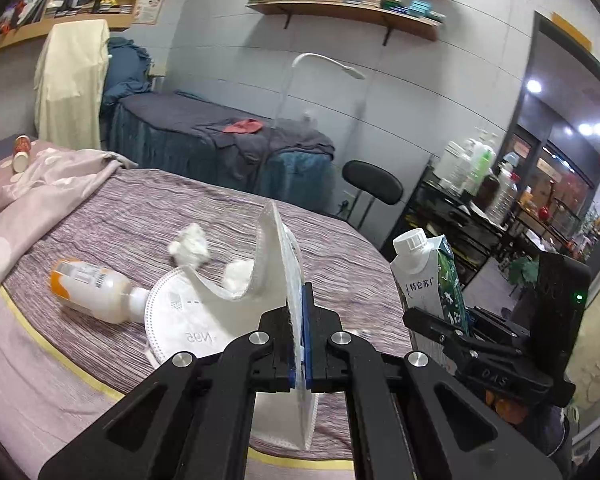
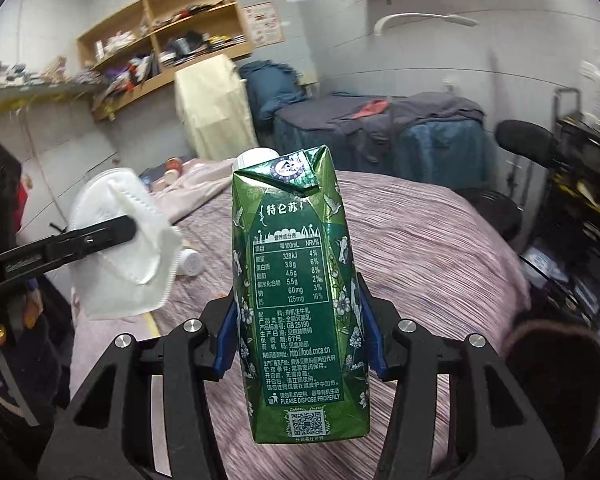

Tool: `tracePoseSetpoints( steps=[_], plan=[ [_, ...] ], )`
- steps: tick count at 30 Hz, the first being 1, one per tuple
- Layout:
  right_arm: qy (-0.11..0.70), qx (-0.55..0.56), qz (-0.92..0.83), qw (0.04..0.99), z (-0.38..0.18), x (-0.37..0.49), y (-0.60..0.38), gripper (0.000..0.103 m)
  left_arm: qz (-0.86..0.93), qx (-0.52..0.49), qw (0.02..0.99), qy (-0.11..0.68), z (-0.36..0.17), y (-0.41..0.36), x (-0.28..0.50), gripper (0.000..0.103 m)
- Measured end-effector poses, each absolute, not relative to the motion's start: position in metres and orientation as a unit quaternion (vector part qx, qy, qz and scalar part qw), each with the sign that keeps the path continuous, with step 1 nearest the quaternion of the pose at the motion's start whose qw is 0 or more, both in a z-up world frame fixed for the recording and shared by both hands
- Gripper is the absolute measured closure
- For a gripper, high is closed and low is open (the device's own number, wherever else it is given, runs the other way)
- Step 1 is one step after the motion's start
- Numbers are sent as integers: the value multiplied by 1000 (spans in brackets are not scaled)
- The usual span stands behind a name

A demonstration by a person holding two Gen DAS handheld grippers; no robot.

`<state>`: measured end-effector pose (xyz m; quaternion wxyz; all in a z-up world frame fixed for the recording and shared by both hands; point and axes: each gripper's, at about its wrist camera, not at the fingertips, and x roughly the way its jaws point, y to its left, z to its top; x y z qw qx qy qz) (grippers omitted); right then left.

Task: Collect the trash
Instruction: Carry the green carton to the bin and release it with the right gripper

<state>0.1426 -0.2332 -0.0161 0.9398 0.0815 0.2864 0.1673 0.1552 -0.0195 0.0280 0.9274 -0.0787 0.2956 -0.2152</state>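
Left claw (image 1: pixel 299 344) is clamping a white mask (image 1: pixel 284 264); right claw (image 2: pixel 300 332) is gripping a green milk carton (image 2: pixel 300 300). Beyond the mask on the bed (image 1: pixel 100 208), a bottle (image 1: pixel 96 292), another mask (image 1: pixel 180 316) and a tissue wad (image 1: pixel 190 246) are still waiting; no bin is showing.

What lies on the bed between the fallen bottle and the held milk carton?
In the left wrist view: a flat white mask, crumpled tissue, and the left gripper's held mask.

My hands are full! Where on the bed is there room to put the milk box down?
Bare striped bedspread lies between the pink blanket and the tissue wad, and along the far edge by the black chair. It is crowded near the left gripper: a lying bottle, a second mask, more tissue.
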Motion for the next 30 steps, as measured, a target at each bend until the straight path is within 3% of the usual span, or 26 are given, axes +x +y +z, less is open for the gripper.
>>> tracePoseSetpoints(
  steps=[15, 30],
  plan=[
    [346, 164, -16, 924, -95, 73, -389, 52, -329, -58, 887, 318, 5, -130, 119, 100],
    [447, 132, -79, 881, -160, 80, -407, 52, -383, -28, 846, 369, -28, -210, 112, 100]
  ],
)
